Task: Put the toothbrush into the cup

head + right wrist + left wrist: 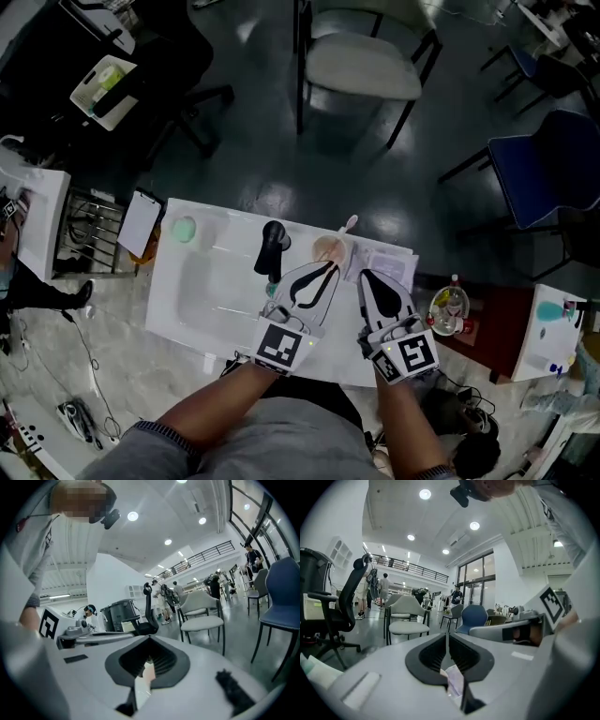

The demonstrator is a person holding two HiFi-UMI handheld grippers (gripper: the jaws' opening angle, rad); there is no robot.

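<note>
In the head view a peach cup (pixel 328 250) stands at the back of the white washbasin top (pixel 202 300). A white toothbrush (pixel 349 225) sticks up out of it, leaning to the right. My left gripper (pixel 328 269) hovers just in front of the cup, its fingers meeting at the tips with nothing between them. My right gripper (pixel 367 279) is beside it on the right, also shut and empty. In the left gripper view the left gripper (pixel 447 637) shows only a narrow slit between its jaws. In the right gripper view the right gripper (pixel 150 641) has its jaws together.
A black tap (pixel 272 246) rises left of the cup, and a green round thing (pixel 184 228) lies at the basin's far left corner. Papers (pixel 392 262) lie right of the cup. A bottle (pixel 450 307) stands on a dark red stand. A pale chair (pixel 361 66) and a blue chair (pixel 553 178) stand beyond.
</note>
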